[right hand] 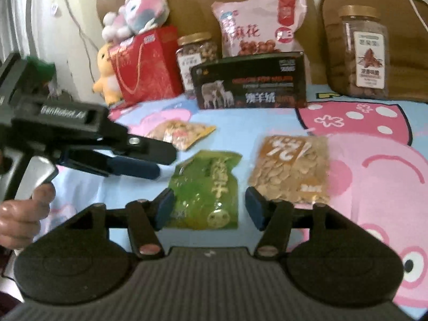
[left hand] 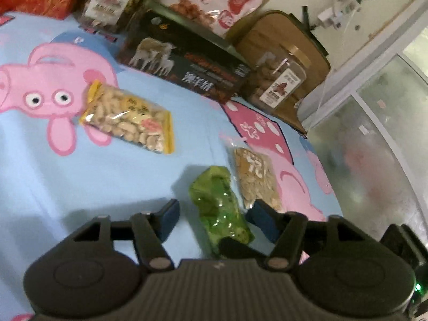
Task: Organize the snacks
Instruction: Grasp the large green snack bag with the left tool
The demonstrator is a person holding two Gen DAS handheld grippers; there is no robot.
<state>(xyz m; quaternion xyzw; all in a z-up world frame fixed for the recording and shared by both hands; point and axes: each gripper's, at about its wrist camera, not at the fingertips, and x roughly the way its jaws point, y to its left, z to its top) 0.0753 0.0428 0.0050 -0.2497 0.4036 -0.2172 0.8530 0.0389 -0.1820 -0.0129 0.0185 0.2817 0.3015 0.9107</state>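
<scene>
Blue cartoon-pig bedsheet [right hand: 267,123] is the work surface, with the bigger snacks lined up along the back: red gift bag [right hand: 145,64], small nut jar [right hand: 196,53], pink twist-snack bag [right hand: 260,25], black box [right hand: 251,80], tall jar [right hand: 363,50]. Loose on the sheet are three small packs: cashew pack [left hand: 128,119], green pack [right hand: 207,191], seed pack [right hand: 290,169]. The green pack looks like the next pick. In my right wrist view it lies straight ahead of my right gripper [right hand: 210,206], its near end between the two fingers, long axis running away from me, roughly in line with the fingers. Right gripper is wide apart, holding nothing; I cannot tell whether the blue pads [right hand: 165,204] touch the pack's edges. My left gripper [left hand: 212,214] also has the green pack [left hand: 220,208] between its fingers, lying a bit diagonal, near end to the right. Left fingers are spread too, empty, and the right fingertip sits by the seed pack [left hand: 256,179]. In the right view the left gripper [right hand: 157,160] comes in from the left, tips just beside the green pack's upper left corner. My guess: both are near, but the right is better aligned; closing across the pack's width needs little re-aiming. Risk is snagging the seed pack just beside it.
</scene>
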